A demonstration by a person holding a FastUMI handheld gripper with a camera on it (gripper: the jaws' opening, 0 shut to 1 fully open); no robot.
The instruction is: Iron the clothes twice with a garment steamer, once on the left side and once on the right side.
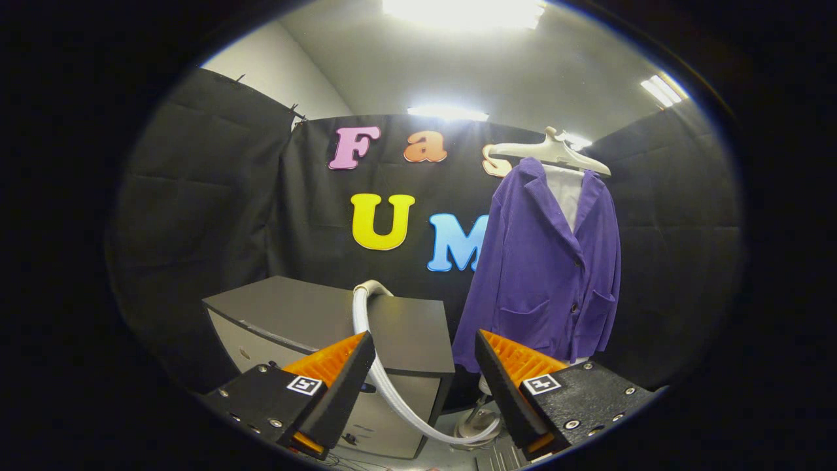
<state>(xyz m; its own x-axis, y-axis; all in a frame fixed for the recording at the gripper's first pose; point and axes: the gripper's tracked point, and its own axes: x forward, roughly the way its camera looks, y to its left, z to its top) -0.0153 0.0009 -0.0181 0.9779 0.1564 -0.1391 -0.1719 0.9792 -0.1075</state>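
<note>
A purple jacket [546, 275] hangs on a pale hanger [552, 152] beyond my right finger, facing me, with a white lining showing at its collar. A white ribbed steamer hose [386, 386] curves from the top of a grey box down between my fingers to a pale steamer base [476, 425] on the floor under the jacket. The steamer head is hidden from me. My gripper [425, 386] is open, its fingers wide apart with nothing held; the hose passes behind the gap.
A grey cabinet-like box [327, 320] stands just ahead of my left finger, left of the jacket. Black cloth walls close the booth behind and on both sides. Bright ceiling lights [461, 13] shine overhead.
</note>
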